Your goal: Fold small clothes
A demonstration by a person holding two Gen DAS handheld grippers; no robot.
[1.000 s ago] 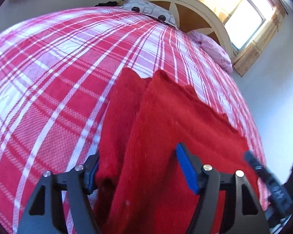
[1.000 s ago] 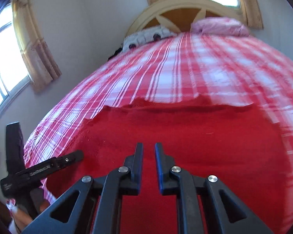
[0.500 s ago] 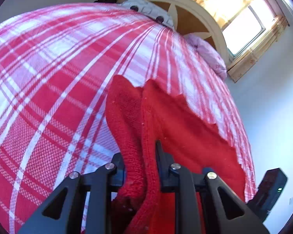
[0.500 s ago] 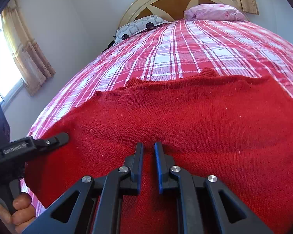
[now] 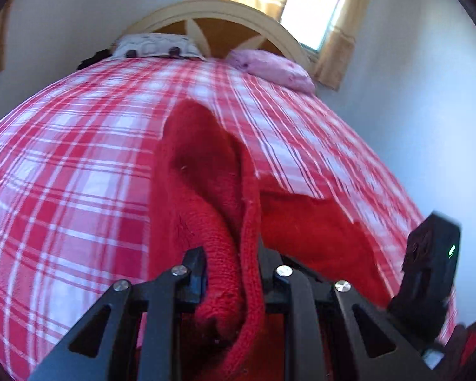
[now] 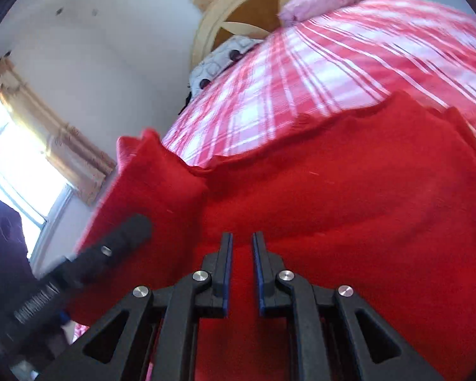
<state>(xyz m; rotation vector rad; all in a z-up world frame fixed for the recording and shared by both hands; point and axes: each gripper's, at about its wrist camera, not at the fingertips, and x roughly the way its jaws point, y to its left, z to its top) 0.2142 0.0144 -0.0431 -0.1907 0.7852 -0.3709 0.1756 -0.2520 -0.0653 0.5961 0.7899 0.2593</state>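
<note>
A red knitted garment lies on the red and white plaid bed. My left gripper is shut on a bunched edge of the garment and holds that side lifted off the bed. In the right wrist view the garment fills the foreground, its left side raised. My right gripper sits over the garment's near edge with the jaws nearly together; a narrow gap shows and I cannot tell whether cloth is pinched. The left gripper's body shows at the lower left there.
A wooden arched headboard stands at the far end with a patterned pillow and a pink pillow. Curtained windows are behind the bed and on the left wall. The right gripper's body shows at the right.
My left gripper shut on the garment's edge and lifted it up. The right gripper's jaws stayed nearly together while its view tilted and the garment's left side rose.
</note>
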